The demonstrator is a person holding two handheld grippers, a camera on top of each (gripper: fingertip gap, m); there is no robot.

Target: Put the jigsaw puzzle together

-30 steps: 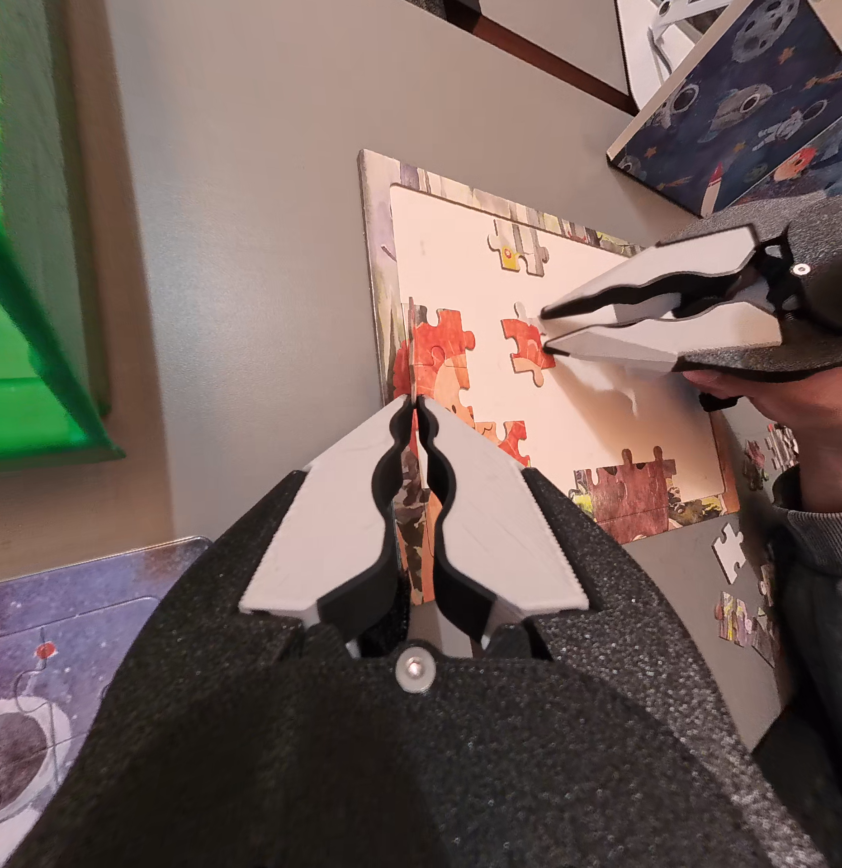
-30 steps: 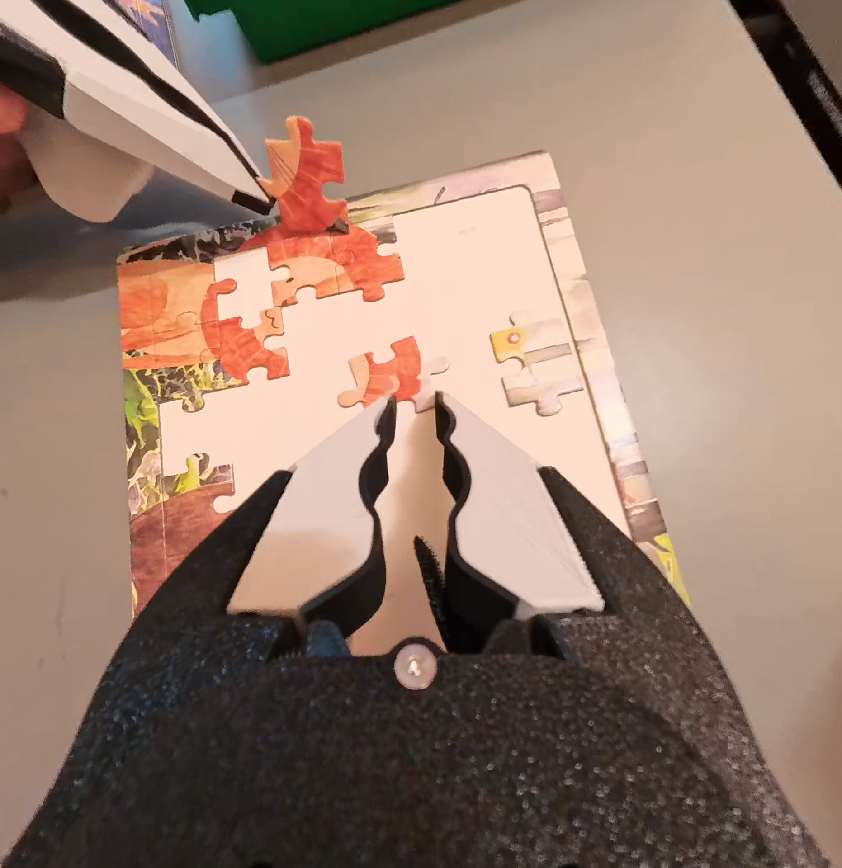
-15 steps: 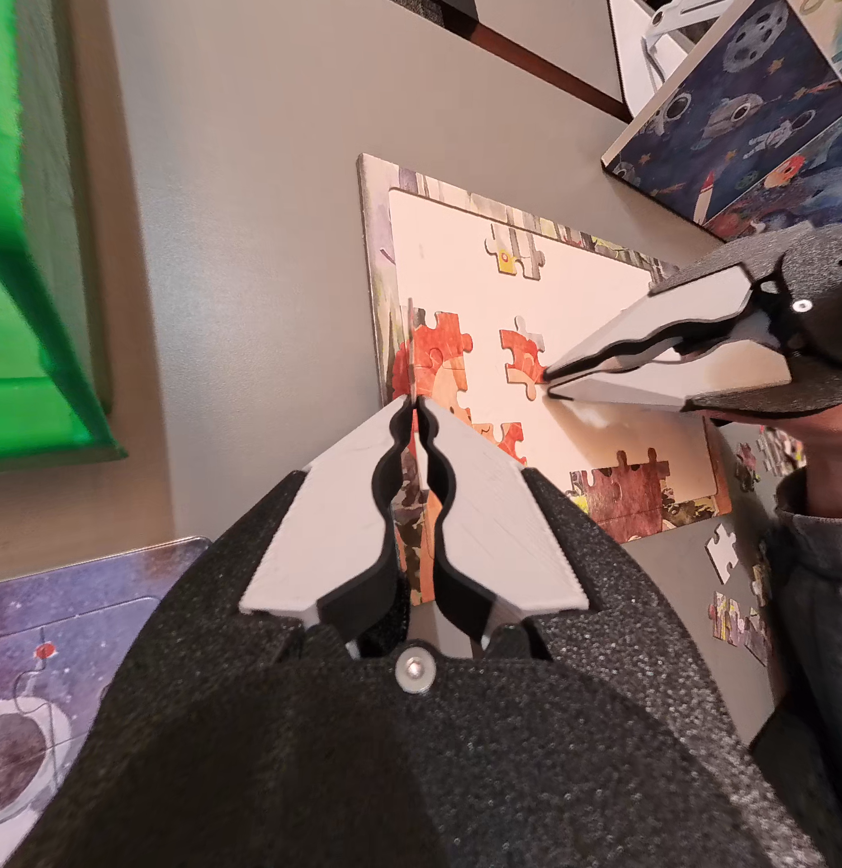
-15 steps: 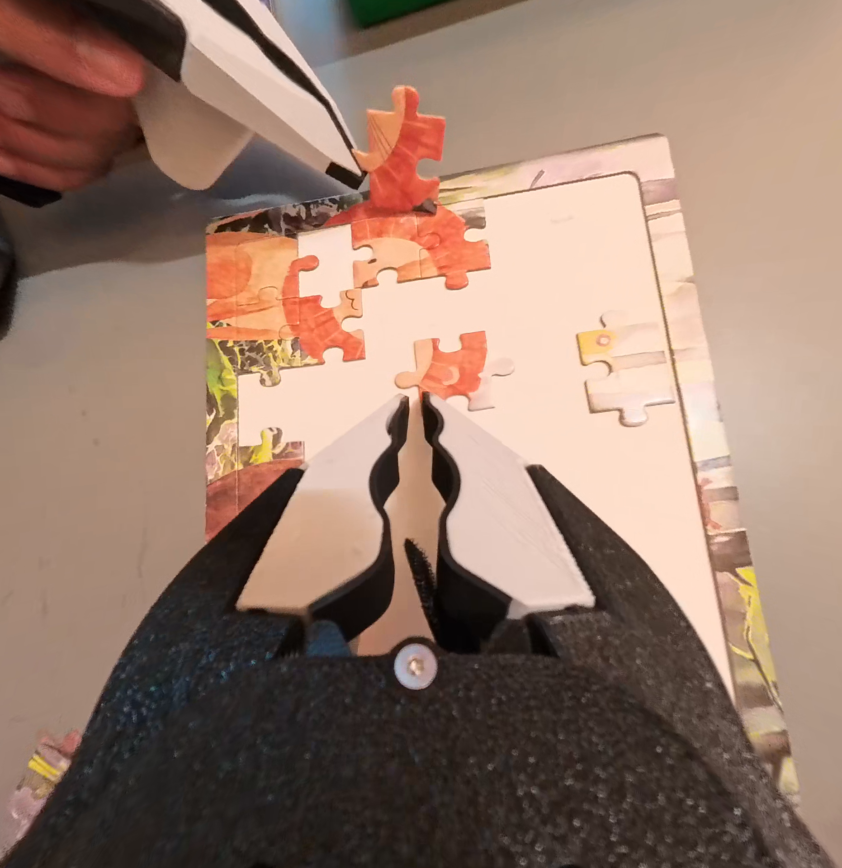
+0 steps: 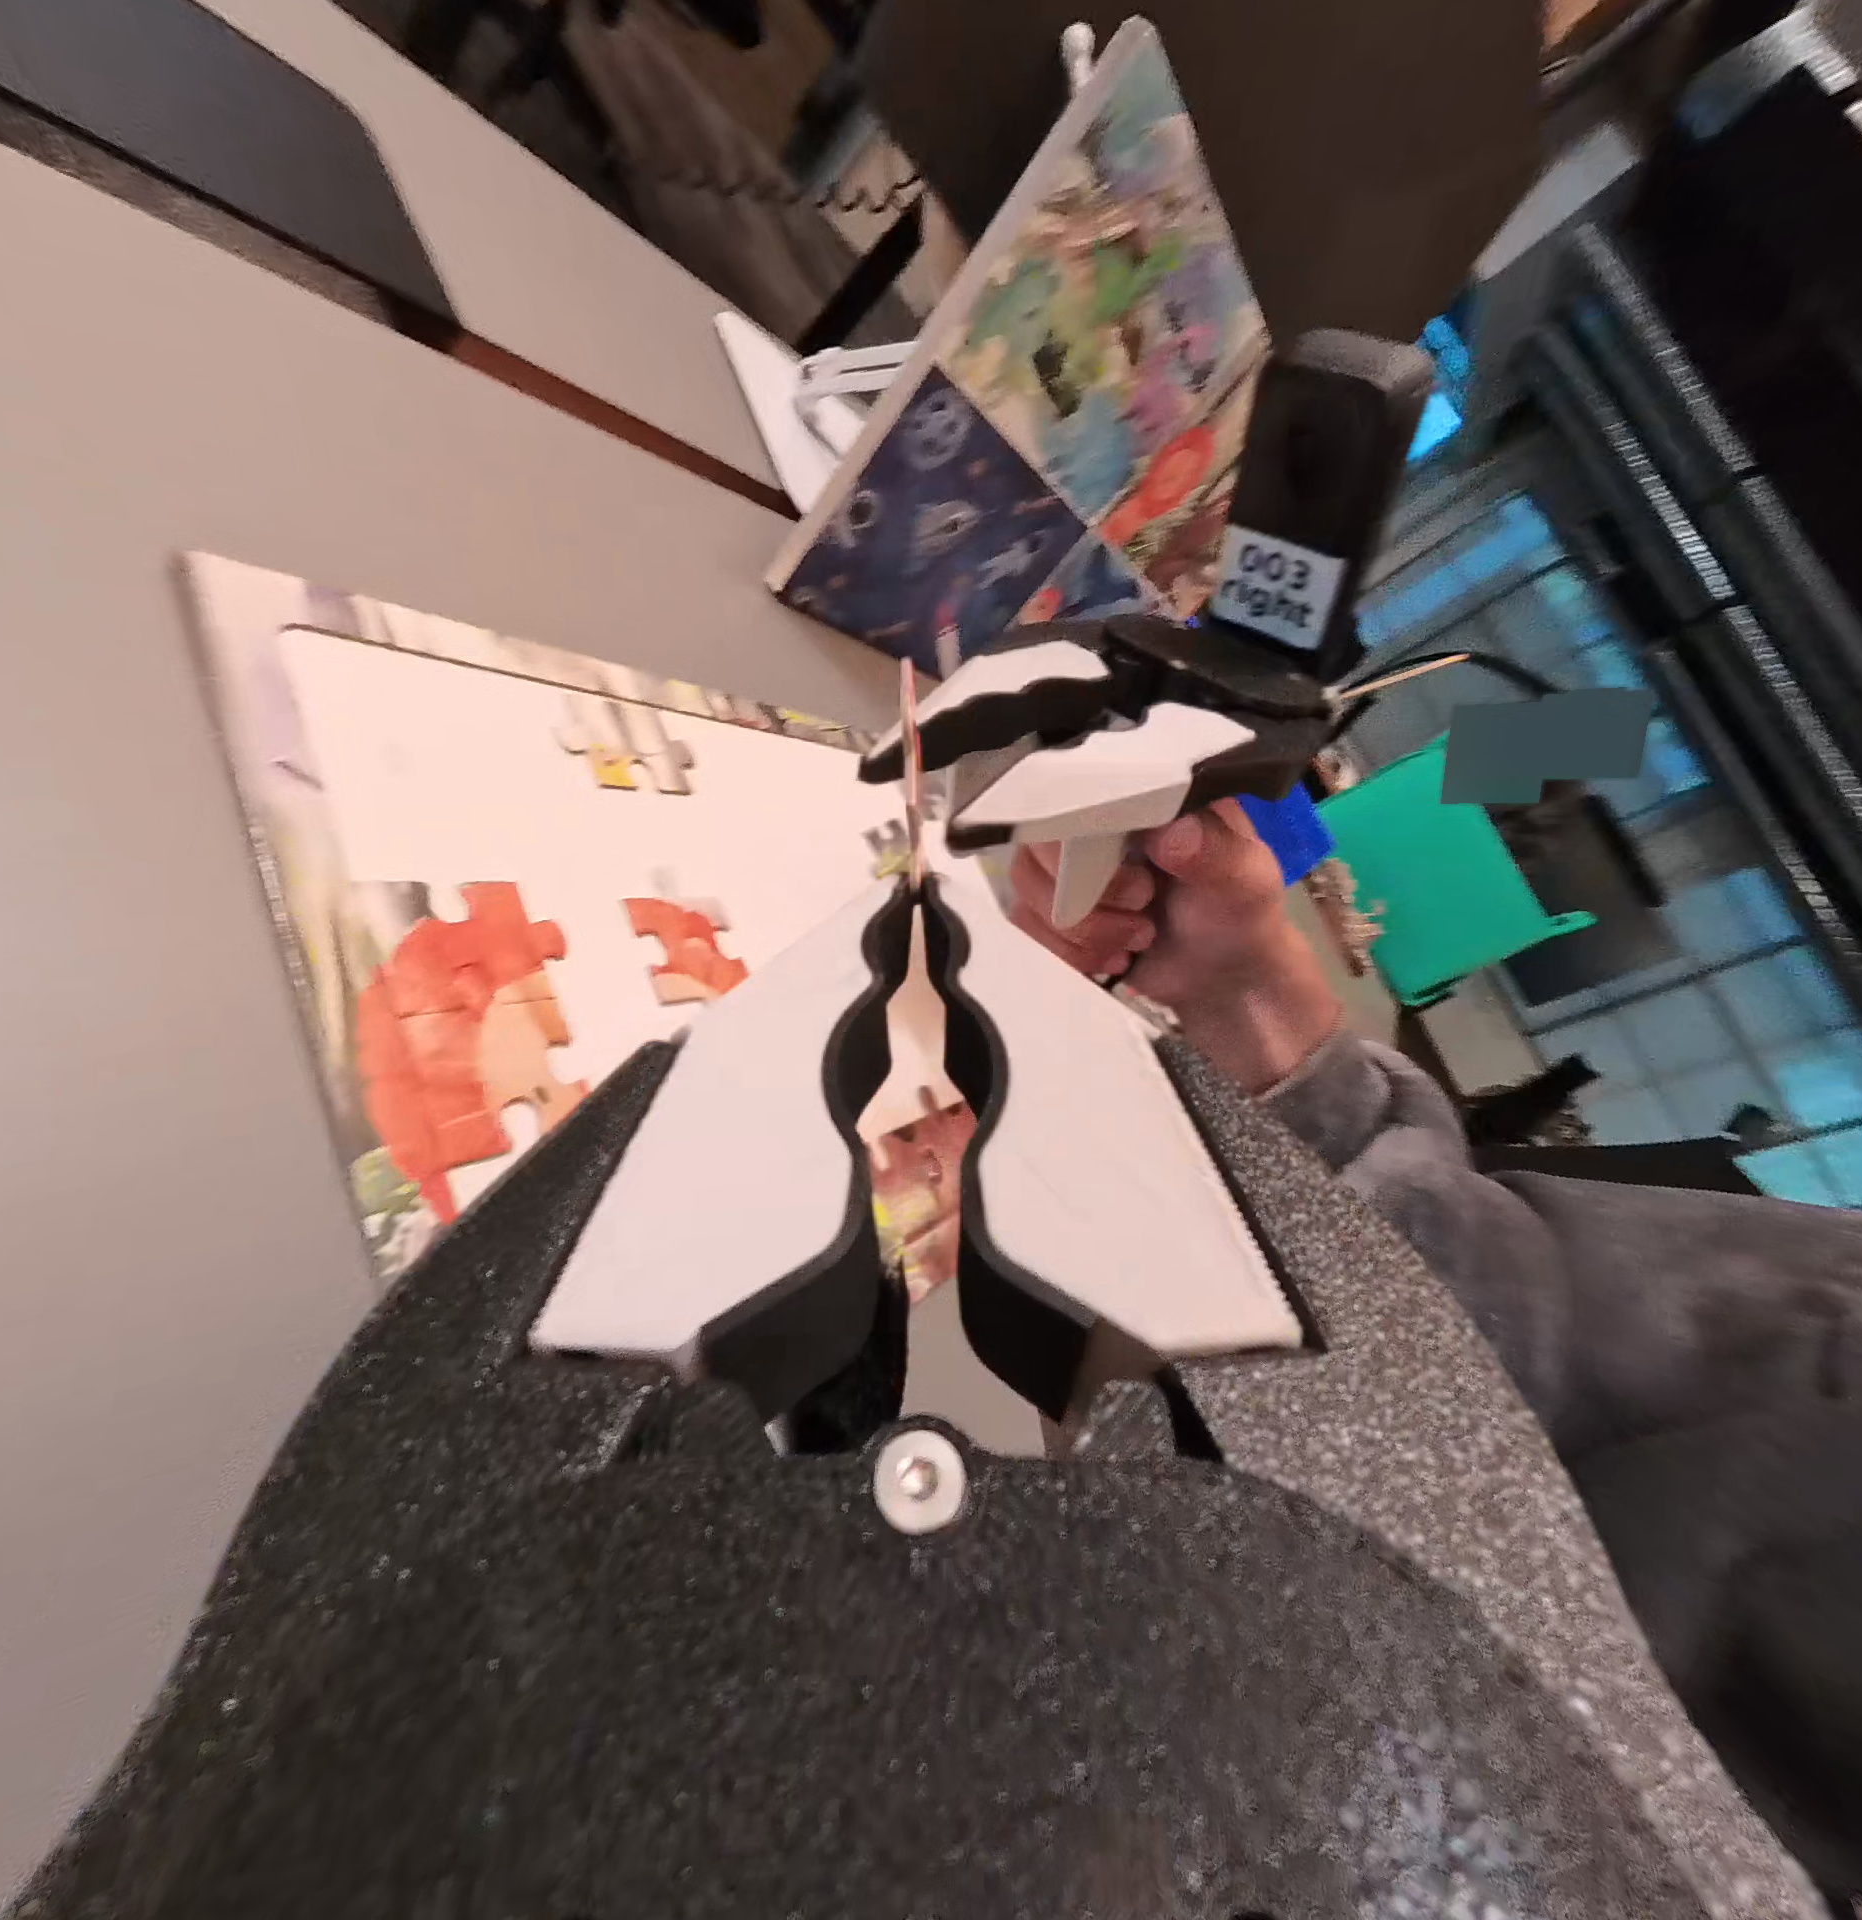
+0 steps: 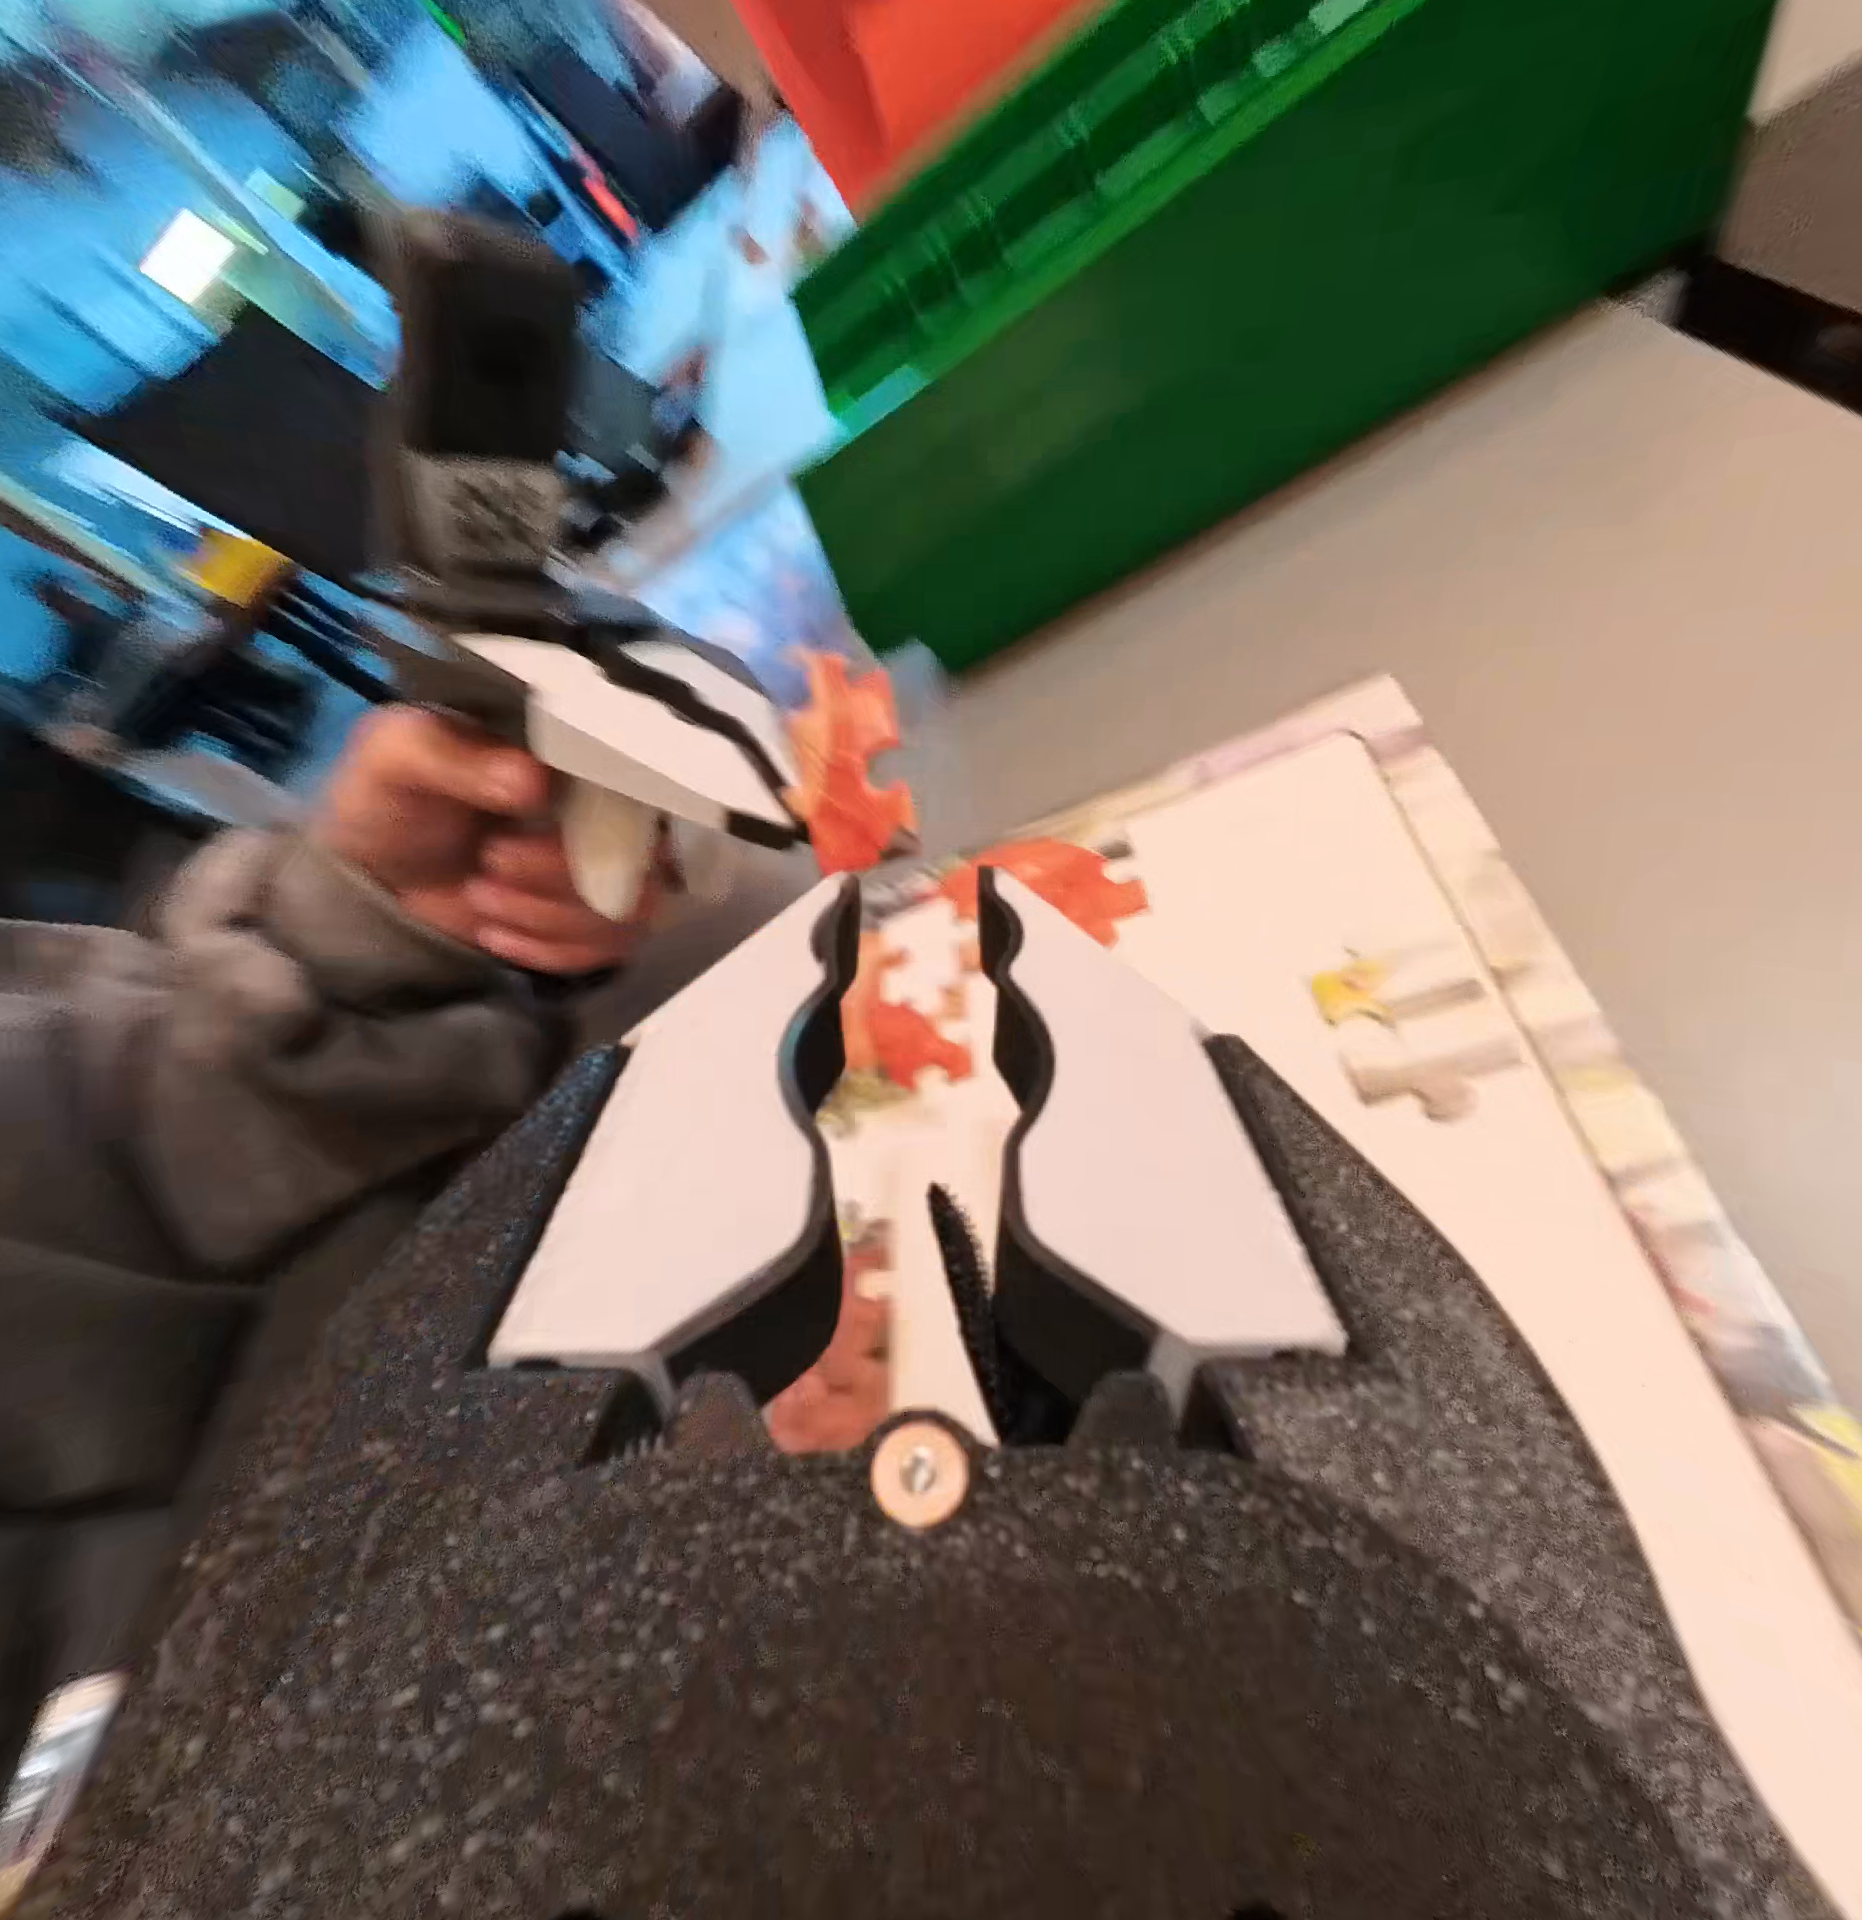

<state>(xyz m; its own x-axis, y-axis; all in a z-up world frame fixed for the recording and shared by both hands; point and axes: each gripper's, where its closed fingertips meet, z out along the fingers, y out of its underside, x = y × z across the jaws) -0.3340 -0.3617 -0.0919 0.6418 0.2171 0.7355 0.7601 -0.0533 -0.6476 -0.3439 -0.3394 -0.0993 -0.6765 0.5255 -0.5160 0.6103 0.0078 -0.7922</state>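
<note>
The puzzle board (image 5: 470, 748) lies on the grey table, partly filled with orange pieces (image 5: 439, 997) and a grey-yellow pair (image 5: 631, 753). It also shows in the right wrist view (image 6: 1270, 852). My left gripper (image 5: 911, 894) is shut on an orange piece (image 5: 909, 748), seen edge-on and held up above the board. In the right wrist view that piece (image 6: 849, 758) sticks out of the left gripper (image 6: 792, 821). My right gripper (image 6: 916, 883) is open and empty, its tips just short of the held piece. It shows in the left wrist view (image 5: 916, 800) with its jaws on either side of the piece's edge.
A green bin (image 6: 1218, 364) stands beyond the board. A picture-covered puzzle box (image 5: 1041, 447) stands propped up at the board's far side, and a green container (image 5: 1426, 883) sits behind the person's hand (image 5: 1197, 935). The views are motion-blurred. Left and right tips are no more than a few centimetres apart.
Both grippers have lifted off the board and tilted up toward each other. The right gripper has left the loose orange piece on the board and opened. The left still holds its piece.
</note>
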